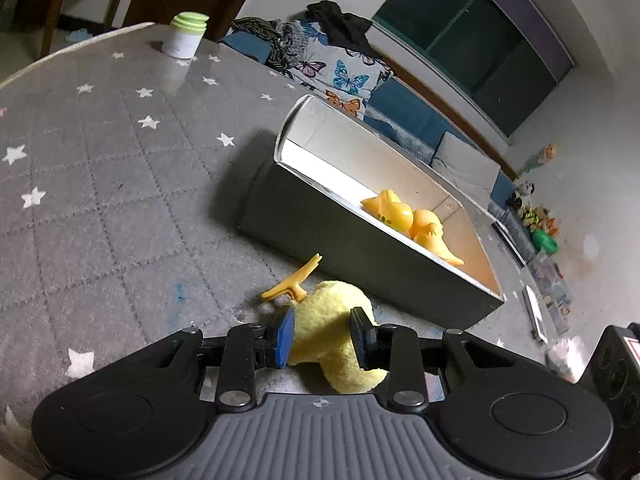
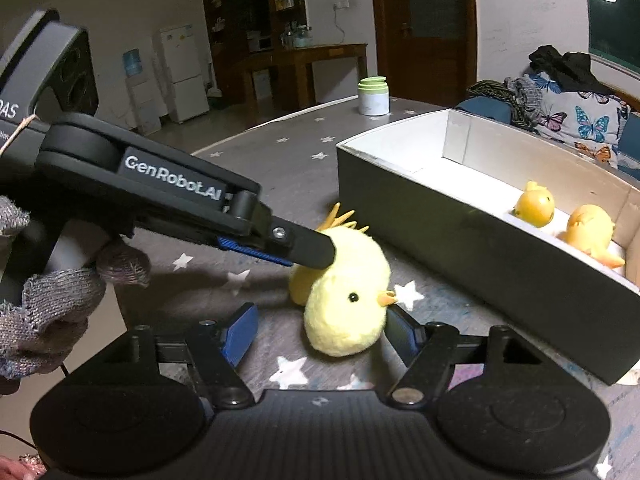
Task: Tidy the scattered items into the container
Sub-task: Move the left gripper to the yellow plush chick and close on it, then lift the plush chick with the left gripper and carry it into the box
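A yellow plush chick (image 1: 332,328) with orange feet lies on the grey star-patterned table cover, just in front of the dark open box (image 1: 360,248). My left gripper (image 1: 325,336) is shut on the chick's body, its blue pads pressing both sides. In the right wrist view the chick (image 2: 348,300) faces the camera and the left gripper (image 2: 316,250) reaches in from the left onto its back. My right gripper (image 2: 320,330) is open, its pads on either side of the chick's head without squeezing it. Two orange plastic toys (image 2: 568,220) lie inside the box (image 2: 460,220).
A white jar with a green lid (image 1: 185,36) stands at the far edge of the table (image 1: 100,160). A sofa with a butterfly cushion (image 1: 340,72) and clothes is beyond the box. Toys lie on the floor at the right.
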`<state>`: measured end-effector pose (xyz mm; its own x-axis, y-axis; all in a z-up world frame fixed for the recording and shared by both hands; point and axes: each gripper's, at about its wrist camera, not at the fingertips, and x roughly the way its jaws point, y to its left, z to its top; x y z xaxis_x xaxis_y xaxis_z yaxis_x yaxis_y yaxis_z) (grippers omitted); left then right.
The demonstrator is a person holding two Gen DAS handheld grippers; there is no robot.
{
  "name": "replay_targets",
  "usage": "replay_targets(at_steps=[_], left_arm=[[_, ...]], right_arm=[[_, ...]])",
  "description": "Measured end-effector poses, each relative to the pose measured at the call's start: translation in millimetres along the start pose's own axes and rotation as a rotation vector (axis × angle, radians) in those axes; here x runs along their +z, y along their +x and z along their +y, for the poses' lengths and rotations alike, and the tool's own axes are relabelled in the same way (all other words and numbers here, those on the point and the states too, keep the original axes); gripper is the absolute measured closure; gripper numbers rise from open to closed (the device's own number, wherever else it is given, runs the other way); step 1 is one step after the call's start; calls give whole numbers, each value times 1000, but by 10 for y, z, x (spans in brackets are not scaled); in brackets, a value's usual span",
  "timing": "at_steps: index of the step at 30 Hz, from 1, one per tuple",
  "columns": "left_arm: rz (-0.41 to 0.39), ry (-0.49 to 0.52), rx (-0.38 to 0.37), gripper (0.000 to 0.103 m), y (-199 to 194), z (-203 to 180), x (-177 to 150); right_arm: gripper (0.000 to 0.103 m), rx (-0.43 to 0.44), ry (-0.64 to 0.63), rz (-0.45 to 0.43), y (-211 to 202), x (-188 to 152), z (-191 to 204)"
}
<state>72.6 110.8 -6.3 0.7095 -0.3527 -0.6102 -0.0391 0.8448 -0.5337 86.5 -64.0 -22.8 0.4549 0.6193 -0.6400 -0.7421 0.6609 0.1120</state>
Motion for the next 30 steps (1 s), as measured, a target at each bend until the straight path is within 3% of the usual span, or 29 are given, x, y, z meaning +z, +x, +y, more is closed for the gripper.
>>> replay_targets(at_steps=[5, 15, 26, 30], left_arm=[[-12, -7, -4, 69, 7, 18, 16], [-20, -5, -9, 67, -22, 81, 16], [-11, -2, -63, 55, 104, 136, 25], [8, -42, -98, 52, 149, 216, 13]], right_arm=[[34, -20, 32, -13, 72, 73, -73], [51, -17, 44, 12, 214, 87, -77], [52, -26, 48, 13, 234, 69, -97], [52, -33, 54, 16, 251, 71, -112]])
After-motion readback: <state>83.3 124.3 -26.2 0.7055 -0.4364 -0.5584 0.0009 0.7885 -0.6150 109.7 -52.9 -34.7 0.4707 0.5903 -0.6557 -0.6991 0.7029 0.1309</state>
